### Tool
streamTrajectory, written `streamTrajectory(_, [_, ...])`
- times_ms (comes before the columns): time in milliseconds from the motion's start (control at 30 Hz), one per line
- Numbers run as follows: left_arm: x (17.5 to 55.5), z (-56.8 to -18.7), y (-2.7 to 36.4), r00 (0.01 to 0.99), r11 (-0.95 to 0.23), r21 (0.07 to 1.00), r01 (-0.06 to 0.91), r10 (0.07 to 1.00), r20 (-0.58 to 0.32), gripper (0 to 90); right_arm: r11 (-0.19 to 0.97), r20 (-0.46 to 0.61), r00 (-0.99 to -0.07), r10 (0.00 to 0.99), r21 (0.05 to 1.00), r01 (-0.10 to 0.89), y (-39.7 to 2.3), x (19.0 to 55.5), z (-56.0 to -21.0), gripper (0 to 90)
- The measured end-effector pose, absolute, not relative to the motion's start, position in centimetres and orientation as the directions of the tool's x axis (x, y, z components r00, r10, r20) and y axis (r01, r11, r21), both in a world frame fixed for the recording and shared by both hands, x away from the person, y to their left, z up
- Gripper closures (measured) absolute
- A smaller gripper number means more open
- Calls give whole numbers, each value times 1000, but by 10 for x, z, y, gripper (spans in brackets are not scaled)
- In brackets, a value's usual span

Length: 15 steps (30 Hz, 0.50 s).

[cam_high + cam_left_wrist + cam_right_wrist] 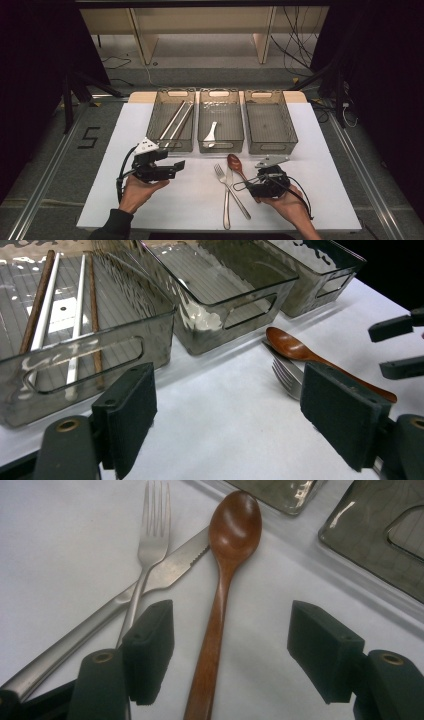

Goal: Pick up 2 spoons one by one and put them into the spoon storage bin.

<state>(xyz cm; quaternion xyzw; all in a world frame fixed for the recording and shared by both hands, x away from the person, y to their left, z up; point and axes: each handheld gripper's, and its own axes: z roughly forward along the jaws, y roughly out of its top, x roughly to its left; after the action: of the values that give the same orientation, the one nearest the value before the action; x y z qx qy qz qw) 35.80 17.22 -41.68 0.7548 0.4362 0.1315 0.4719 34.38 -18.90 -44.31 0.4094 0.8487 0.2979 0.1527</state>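
Right gripper view: wooden spoon (220, 605) flat on table (60, 545), handle between wide-apart pads of right gripper (230, 652), untouched, lined up for pickup. Left gripper (170, 167) gaping, empty.

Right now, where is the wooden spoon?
The wooden spoon lies on the table right of the fork, before the middle bin; its handle runs between the right gripper's open jaws.
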Motion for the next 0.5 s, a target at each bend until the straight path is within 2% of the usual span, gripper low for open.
streamTrajectory(100, [353,-421,178,583,-191,827,528,790,-190,216,486,-9,-614,789,620,616,-187,348,-445,374])
streamTrajectory(500, [337,-434,193,593,-152,851,503,777,-212,211,518,-13,-619,786,561,646,-171,363,-456,459])
